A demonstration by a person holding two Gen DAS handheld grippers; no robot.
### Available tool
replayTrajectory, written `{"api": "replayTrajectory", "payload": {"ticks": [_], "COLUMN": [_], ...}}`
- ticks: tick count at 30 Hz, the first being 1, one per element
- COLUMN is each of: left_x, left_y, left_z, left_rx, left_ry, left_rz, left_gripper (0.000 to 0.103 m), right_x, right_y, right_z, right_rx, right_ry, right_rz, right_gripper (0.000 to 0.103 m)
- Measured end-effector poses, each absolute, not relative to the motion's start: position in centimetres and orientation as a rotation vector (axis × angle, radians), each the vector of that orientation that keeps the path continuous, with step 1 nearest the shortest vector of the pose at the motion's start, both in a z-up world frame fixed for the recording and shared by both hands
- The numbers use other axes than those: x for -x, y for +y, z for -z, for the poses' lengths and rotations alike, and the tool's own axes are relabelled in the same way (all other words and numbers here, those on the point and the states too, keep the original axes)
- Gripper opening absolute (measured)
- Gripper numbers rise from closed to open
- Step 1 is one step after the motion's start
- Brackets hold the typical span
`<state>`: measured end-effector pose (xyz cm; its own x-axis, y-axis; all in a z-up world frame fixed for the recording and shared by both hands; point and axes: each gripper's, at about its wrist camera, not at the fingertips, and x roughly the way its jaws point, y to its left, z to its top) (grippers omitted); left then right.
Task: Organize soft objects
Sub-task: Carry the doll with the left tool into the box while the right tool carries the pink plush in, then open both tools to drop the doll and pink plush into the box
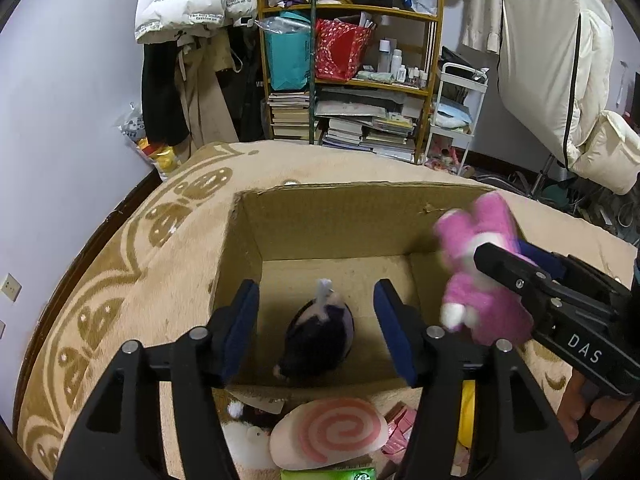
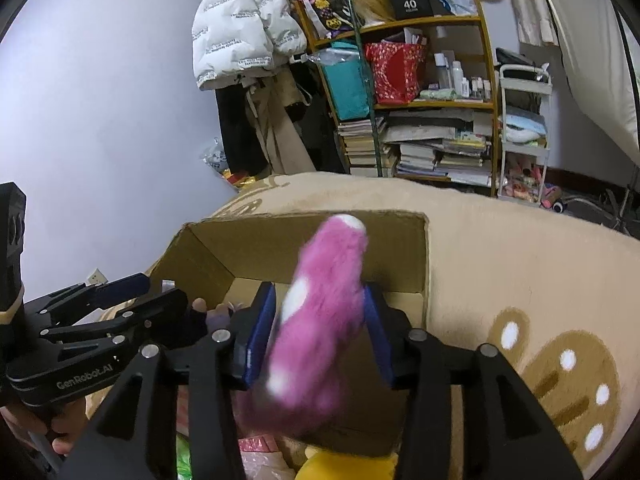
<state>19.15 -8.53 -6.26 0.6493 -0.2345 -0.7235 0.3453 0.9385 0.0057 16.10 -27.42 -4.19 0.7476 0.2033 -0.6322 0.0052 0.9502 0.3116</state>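
Note:
An open cardboard box (image 1: pixel 332 224) stands on a beige patterned blanket (image 1: pixel 140 280). A dark plush toy (image 1: pixel 320 340) with a pale tag lies on the box floor. My left gripper (image 1: pixel 316 300) hangs open above it, and its blue pads are clear of the toy. Over the box's right side my right gripper (image 1: pixel 504 256) is shut on a pink plush toy (image 1: pixel 484 304) with white spots. In the right wrist view the pink plush toy (image 2: pixel 320 320) stands blurred between the pads of the right gripper (image 2: pixel 320 296), above the box (image 2: pixel 256 240). My left gripper (image 2: pixel 156 292) shows at the left there.
In front of the box lie a pink-swirl cushion (image 1: pixel 332 428), a white plush (image 1: pixel 248 436), something yellow (image 1: pixel 466 416) and a green pack (image 1: pixel 332 474). Behind the blanket stand a crowded bookshelf (image 1: pixel 352 80), hanging coats (image 1: pixel 180 40) and a white cart (image 1: pixel 460 112).

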Motion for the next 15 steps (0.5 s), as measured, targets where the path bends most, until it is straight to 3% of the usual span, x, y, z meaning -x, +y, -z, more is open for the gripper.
{"api": "replayTrajectory", "payload": {"ticks": [7,10,15], "left_x": [-18.9,-18.5,-17.3], "left_y": [-8.1,-7.8,-7.3], "left_z": [5.7,5.1,3.6], "left_rx": [-0.154,-0.164,-0.173], "left_ry": [0.795,0.789,0.769], "left_rz": [0.306,0.301,0.276], "left_gripper": [0.066,0.071,0.076], "right_x": [-15.6,-15.0,-13.3], "right_y": [-27.4,-27.3,-27.1], "right_z": [4.1,3.3,1.4], "right_rx": [-0.315,-0.309,-0.296], "right_ry": [0.728,0.709,0.667], "right_rz": [-0.118,-0.117,-0.115], "right_gripper": [0.050,0.062,0.068]}}
